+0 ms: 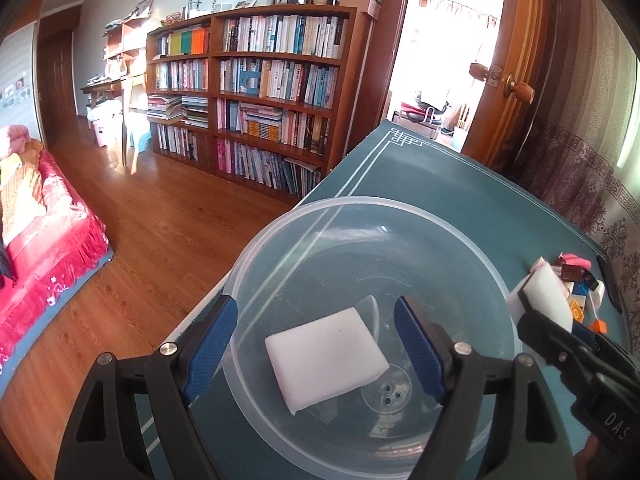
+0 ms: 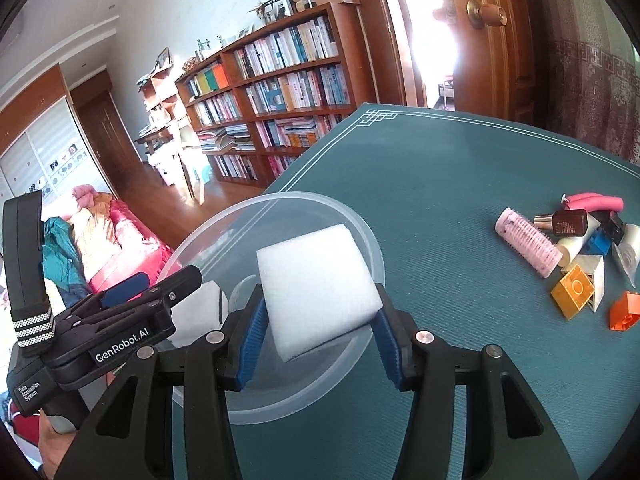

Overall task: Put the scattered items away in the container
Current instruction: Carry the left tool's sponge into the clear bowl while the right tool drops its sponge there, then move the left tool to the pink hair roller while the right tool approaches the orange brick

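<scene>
A clear plastic bowl (image 1: 460, 236) sits on the teal mat. One white sponge (image 1: 326, 358) lies flat on its bottom. My left gripper (image 1: 316, 346) hangs open above that sponge, its blue pads (image 1: 212, 344) well apart from it. My right gripper (image 2: 320, 344) is shut on a second white sponge (image 2: 316, 280), held over the near right part of the bowl (image 2: 360, 224). In the left wrist view the right gripper (image 1: 524, 300) and its sponge (image 1: 546, 294) are at the bowl's right rim. In the right wrist view the left gripper (image 2: 160, 284) is over the bowl's left side.
A cluster lies on the mat (image 2: 440, 168) to the right: a pink hair roller (image 2: 528, 242), a brown bottle (image 2: 568, 222), a pink item (image 2: 596, 202), yellow (image 2: 574, 288), orange (image 2: 626, 312) and blue (image 2: 600, 242) blocks. The table's left edge drops to a wooden floor (image 1: 160, 232).
</scene>
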`<state>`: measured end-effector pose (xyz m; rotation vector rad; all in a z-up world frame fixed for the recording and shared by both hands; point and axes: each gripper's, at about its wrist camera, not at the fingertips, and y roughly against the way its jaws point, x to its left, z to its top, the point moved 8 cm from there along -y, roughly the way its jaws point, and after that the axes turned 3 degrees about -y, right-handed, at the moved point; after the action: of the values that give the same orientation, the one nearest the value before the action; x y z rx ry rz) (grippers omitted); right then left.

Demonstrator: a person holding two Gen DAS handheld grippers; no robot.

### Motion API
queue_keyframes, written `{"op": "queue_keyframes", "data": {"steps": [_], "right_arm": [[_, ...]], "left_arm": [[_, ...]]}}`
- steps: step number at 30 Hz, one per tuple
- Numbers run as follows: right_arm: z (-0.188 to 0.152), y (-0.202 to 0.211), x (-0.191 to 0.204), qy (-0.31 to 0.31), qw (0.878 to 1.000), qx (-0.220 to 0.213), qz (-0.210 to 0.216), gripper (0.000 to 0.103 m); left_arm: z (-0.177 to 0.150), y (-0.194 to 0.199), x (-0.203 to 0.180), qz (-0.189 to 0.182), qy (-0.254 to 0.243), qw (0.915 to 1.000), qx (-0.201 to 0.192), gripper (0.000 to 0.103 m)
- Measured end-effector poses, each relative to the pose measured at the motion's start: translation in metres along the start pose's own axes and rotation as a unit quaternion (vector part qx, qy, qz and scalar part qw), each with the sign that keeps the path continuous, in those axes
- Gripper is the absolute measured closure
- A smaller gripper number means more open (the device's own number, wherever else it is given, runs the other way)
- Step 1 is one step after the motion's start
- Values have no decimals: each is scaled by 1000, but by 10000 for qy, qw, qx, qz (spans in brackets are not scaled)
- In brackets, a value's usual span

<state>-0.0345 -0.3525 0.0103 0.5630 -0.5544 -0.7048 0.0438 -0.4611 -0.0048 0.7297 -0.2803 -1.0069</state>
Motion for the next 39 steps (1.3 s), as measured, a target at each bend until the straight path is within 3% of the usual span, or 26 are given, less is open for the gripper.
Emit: {"op": "queue_keyframes", "data": {"steps": [5, 8, 10, 15, 26, 39], "right_arm": [[-3, -5, 7, 161, 9999, 38, -36, 41], [-3, -7, 9, 200, 9998, 17, 13, 31], [-3, -8, 9, 207, 9998, 17, 4, 31], [-2, -4, 1, 14, 10000, 11, -19, 31], [-1, 19, -30, -262, 9987, -286, -328, 31], [-5, 56, -120, -885, 9867, -586, -1232, 31]], "left_arm": [[4, 1, 5, 118, 66, 9999, -52, 18], [4, 2, 6, 183, 66, 9998, -61, 9], [5, 5, 7, 214, 73, 9997, -137, 0], [10, 14, 5, 241, 9, 9992, -310, 0], [4, 14, -16, 67, -189, 9994, -297, 0], [-2, 18, -51, -205, -461, 9982, -322, 0]]}}
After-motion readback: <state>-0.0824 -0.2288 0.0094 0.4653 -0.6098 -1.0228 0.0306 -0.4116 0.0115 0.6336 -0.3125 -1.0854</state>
